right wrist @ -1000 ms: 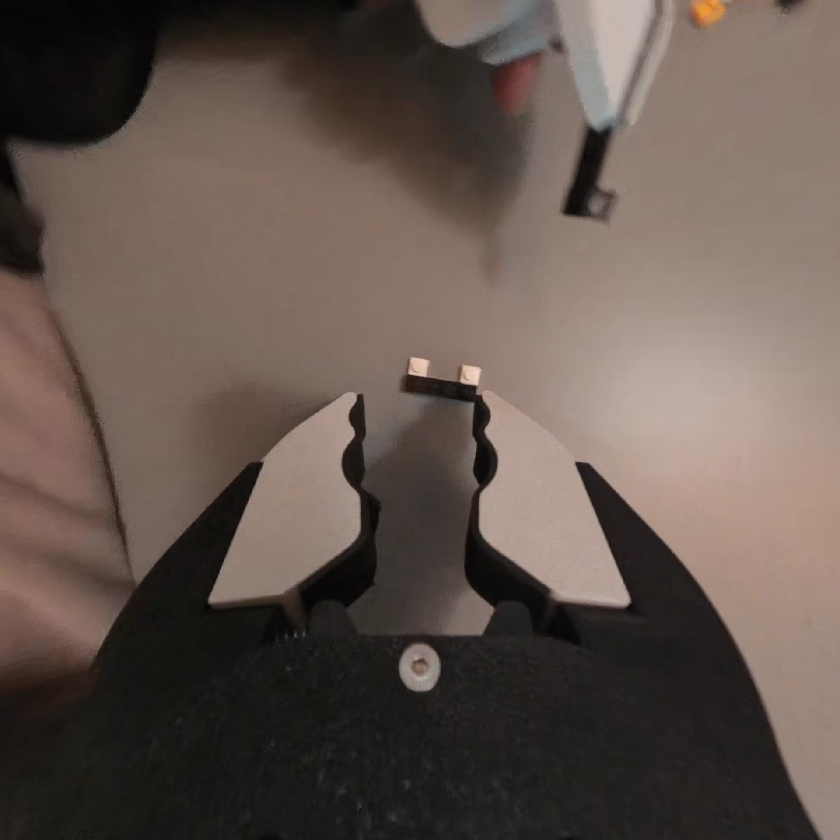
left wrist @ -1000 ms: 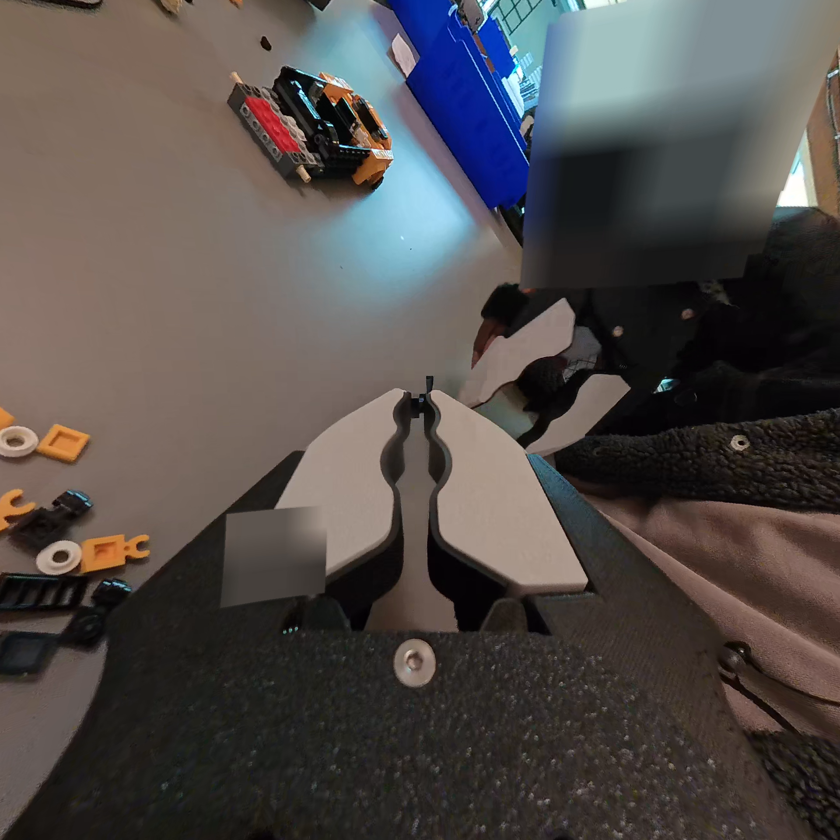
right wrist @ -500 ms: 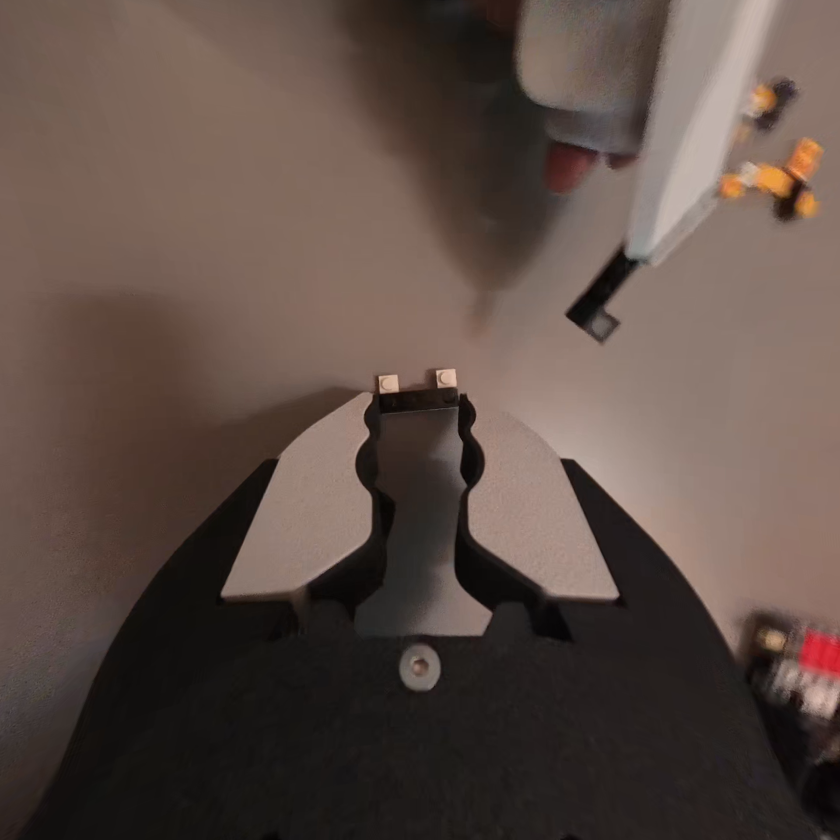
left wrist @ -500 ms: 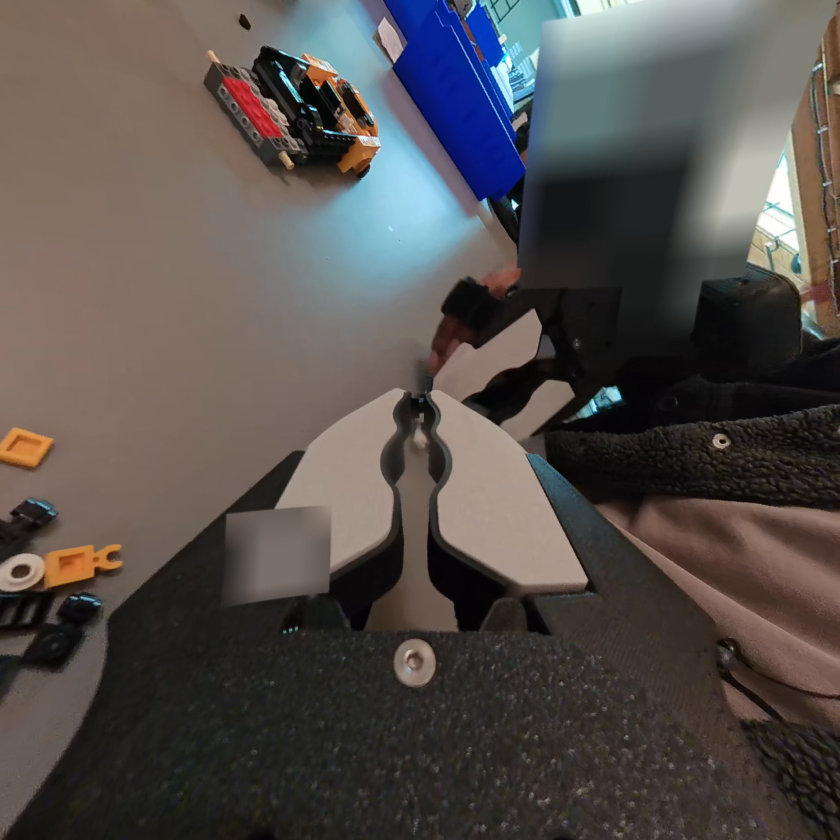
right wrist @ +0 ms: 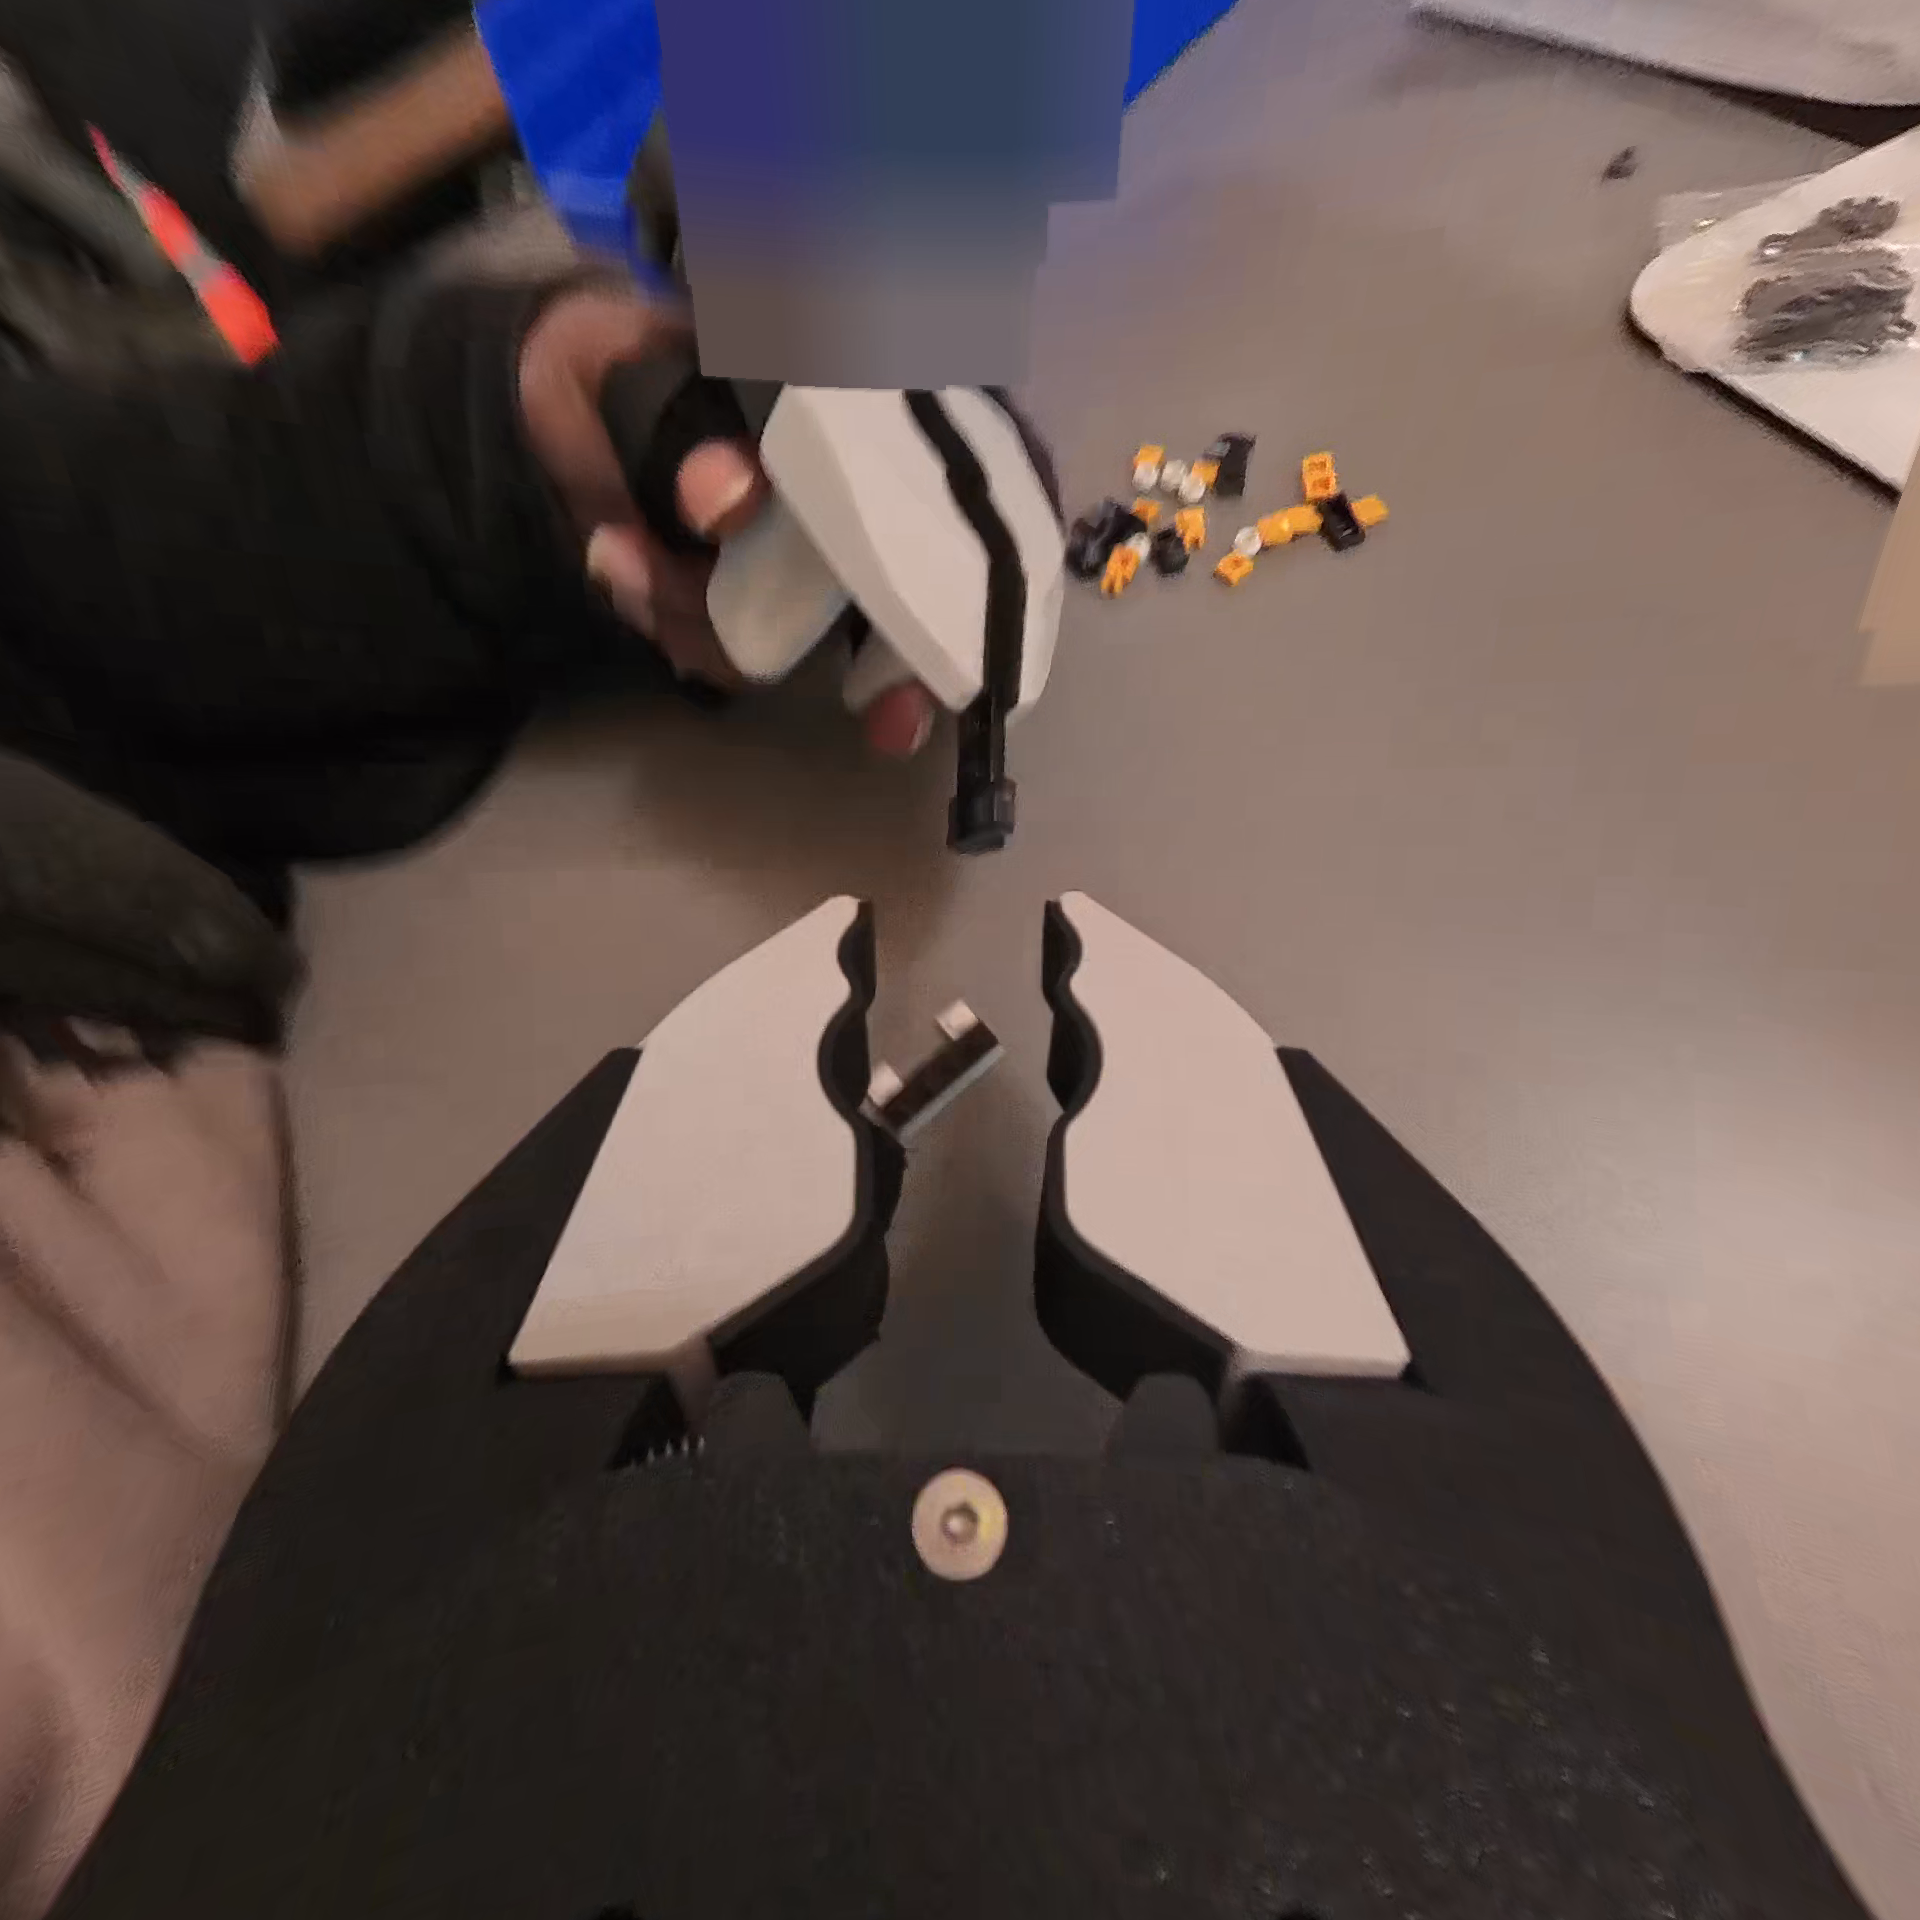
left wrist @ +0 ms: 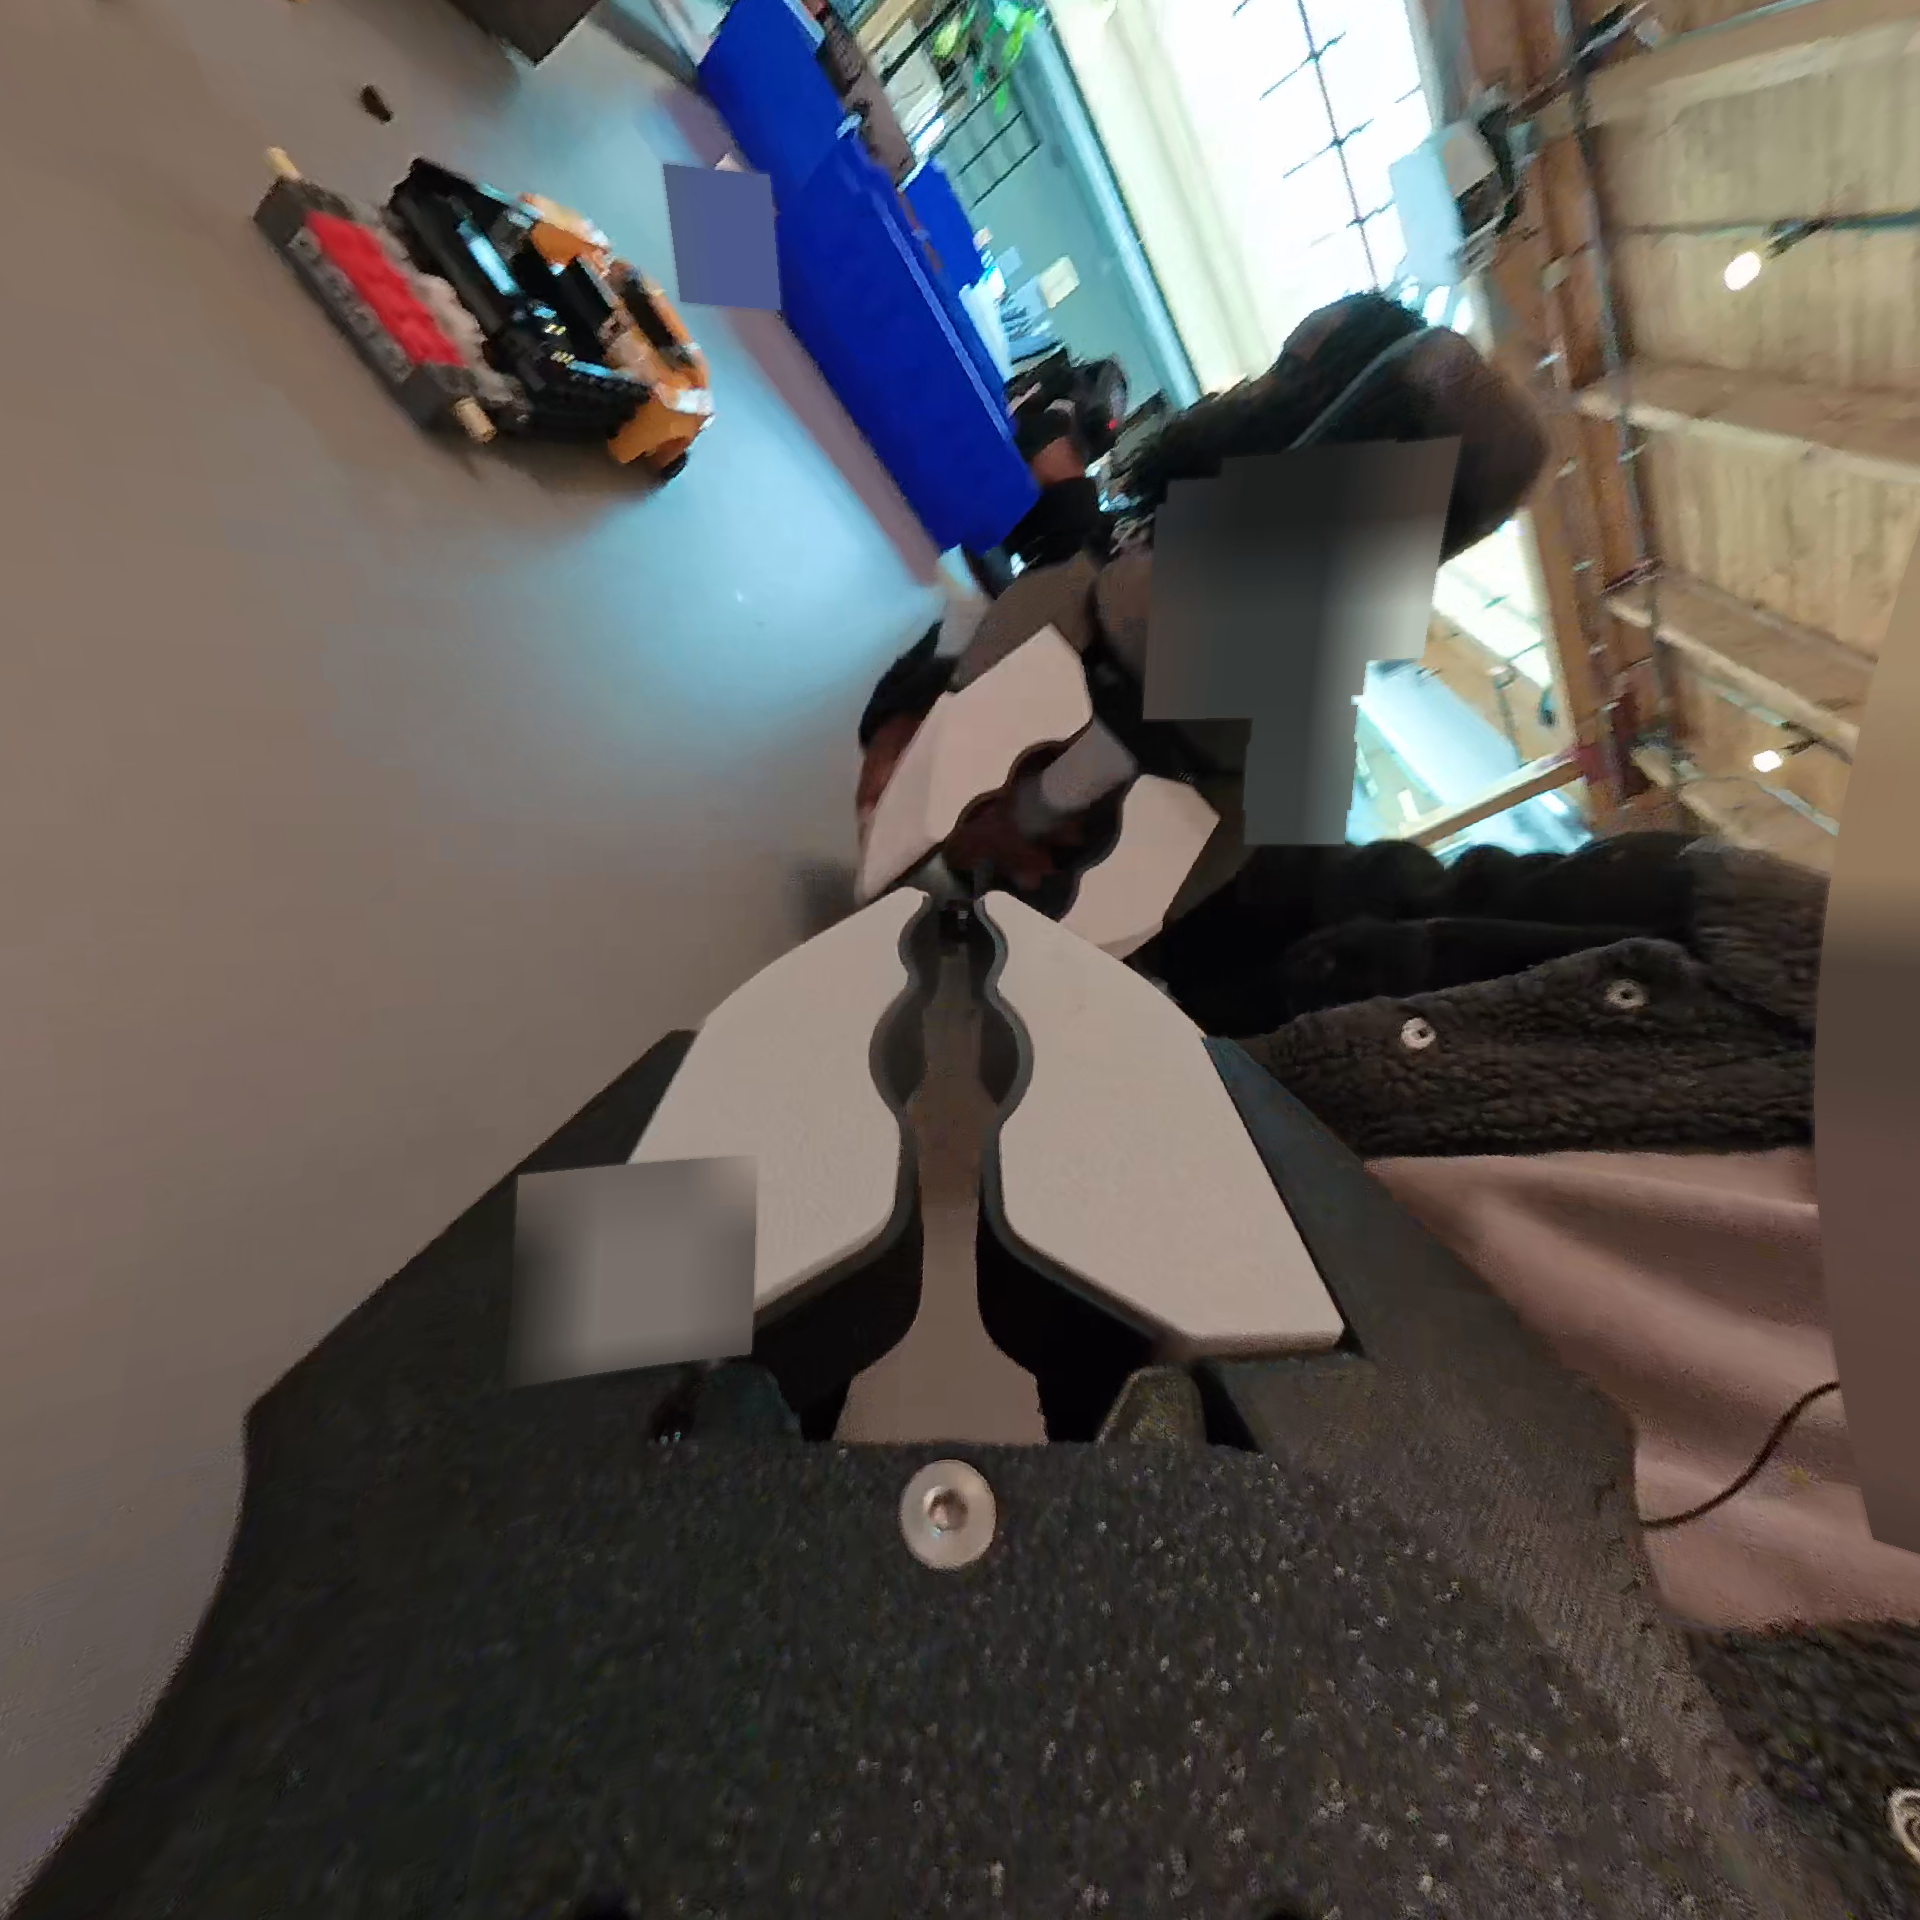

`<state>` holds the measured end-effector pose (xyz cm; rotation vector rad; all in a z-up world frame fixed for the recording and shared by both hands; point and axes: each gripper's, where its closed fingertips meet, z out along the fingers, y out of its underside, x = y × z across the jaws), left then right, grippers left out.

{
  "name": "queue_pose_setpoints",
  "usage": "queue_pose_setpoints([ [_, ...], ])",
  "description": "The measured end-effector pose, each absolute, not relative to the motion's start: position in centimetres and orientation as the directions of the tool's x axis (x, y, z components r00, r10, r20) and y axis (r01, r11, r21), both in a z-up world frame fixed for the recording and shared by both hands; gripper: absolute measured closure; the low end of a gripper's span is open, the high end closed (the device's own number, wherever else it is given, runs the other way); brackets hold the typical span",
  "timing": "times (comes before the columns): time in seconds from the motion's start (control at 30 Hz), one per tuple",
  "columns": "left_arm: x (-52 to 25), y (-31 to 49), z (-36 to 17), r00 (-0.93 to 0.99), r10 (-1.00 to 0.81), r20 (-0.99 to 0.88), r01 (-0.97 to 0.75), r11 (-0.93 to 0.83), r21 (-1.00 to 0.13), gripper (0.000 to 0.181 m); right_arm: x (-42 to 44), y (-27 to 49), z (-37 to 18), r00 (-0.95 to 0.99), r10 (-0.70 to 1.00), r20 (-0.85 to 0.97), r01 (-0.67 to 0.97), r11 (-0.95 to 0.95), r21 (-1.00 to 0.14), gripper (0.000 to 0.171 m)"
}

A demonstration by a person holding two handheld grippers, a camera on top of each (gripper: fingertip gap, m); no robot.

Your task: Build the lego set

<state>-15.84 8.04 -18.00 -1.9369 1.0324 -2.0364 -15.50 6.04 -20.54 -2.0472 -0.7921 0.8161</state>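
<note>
One left gripper (right wrist: 987, 717), pinching one black bar (right wrist: 984, 774). One right gripper (right wrist: 958, 914), spread; one plate (right wrist: 933, 1072) between its fingers. One model (left wrist: 488, 312).

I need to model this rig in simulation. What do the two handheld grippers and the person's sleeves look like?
Both the left gripper and the right gripper have flat pale grey fingers with wavy black-lined inner edges, on speckled black bodies bearing a silver screw. The sleeves are dark and fleecy.

Motion-blurred small plate (right wrist: 932, 1072) between open right hand-held gripper (right wrist: 958, 914) fingers; contact with either unclear
</note>
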Motion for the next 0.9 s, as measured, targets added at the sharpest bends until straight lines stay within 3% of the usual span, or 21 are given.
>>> queue_pose_setpoints([
  [0.17,-14.9,7.8,-16.0,-0.201,-0.560,0.804,-0.215,-0.776,-0.593,0.177,-15.5,7.0,-17.8,0.594,0.656,-0.467,-0.053,-0.547,-0.836,0.150],
  [0.33,-15.0,7.6,-14.8,-0.239,-0.625,0.743,-0.158,-0.730,-0.664,0.177,-14.8,7.2,-16.0,0.553,0.717,-0.423,-0.057,-0.475,-0.878,0.165],
  [0.5,-14.8,5.8,-15.0,-0.274,-0.695,0.665,-0.211,-0.631,-0.746,0.177,-14.4,5.8,-15.3,0.370,0.893,-0.254,0.261,-0.363,-0.894,0.166],
  [0.63,-14.6,3.6,-16.2,-0.298,-0.744,0.598,-0.323,-0.511,-0.797,0.176,-13.8,4.2,-16.0,0.169,0.961,-0.220,0.537,-0.277,-0.797,0.166],
  [0.8,-14.5,2.4,-17.0,-0.298,-0.767,0.568,-0.394,-0.444,-0.805,0.166,-13.7,2.5,-17.0,-0.007,0.956,-0.295,0.717,-0.201,-0.667,0.166],
  [0.9,-14.6,1.6,-17.5,-0.299,-0.776,0.556,-0.441,-0.404,-0.801,0.176,-14.1,2.2,-17.2,-0.054,0.948,-0.314,0.744,-0.171,-0.646,0.166],
])
